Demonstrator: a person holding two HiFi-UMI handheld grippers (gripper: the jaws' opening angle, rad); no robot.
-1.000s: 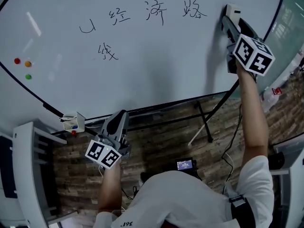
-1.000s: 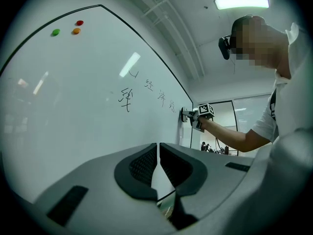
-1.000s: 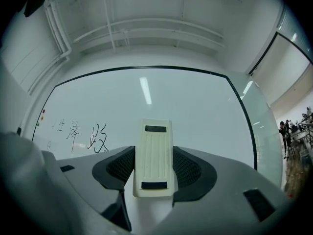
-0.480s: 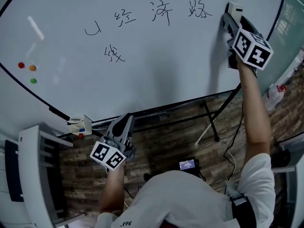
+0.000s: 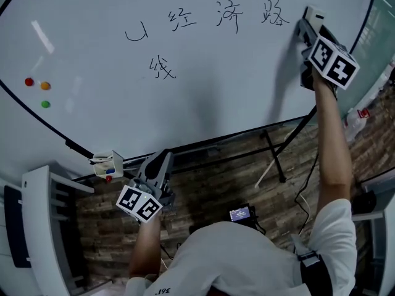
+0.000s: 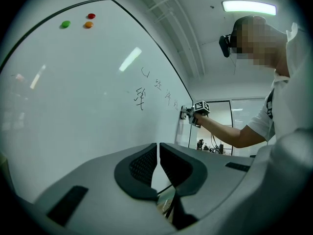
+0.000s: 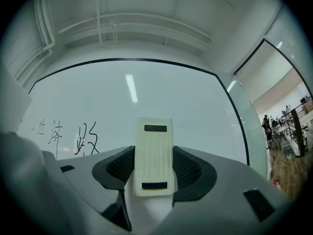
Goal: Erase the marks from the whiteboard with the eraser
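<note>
White plastic eraser (image 5: 313, 14) sits clamped btwn the jaws of the right tool (image 5: 307, 28), held up at the top-right part of the whiteboard (image 5: 203, 110). Right gripper view: jaws closed onto the eraser's two long sides, ribbed back facing the cam, far end toward the board. From the left gripper view it looks pressed to the surface, but contact isn't certain.

Marks, all black and unerased:
- top row of three chars (image 5: 234, 14); eraser is just right of the last one, not over it
- U-shaped stroke (image 5: 136, 34) at the row's left end
- single char (image 5: 162, 68) lower down, under the row's left part

Room: only a narrow bare strip btwn eraser and the board's black right edge, w/ a glass panel (image 5: 384, 36) beyond. Wide blank white runs below the row down to the bottom edge, and right of the single char. Red magnet (image 5: 29, 82), orange magnet (image 5: 45, 86) and green magnet (image 5: 45, 104) sit far left, well apart from the writing.

Left tool (image 5: 159, 159) is low and off the board, below its bottom edge, over the wood-pattern floor (image 5: 216, 177). Its jaws are brought together to a thin slit, nothing in them. Small white holder (image 5: 105, 164) hangs at the bottom edge, just left of that tool. Stand leg (image 5: 271, 159) angles down under the board's right half.
</note>
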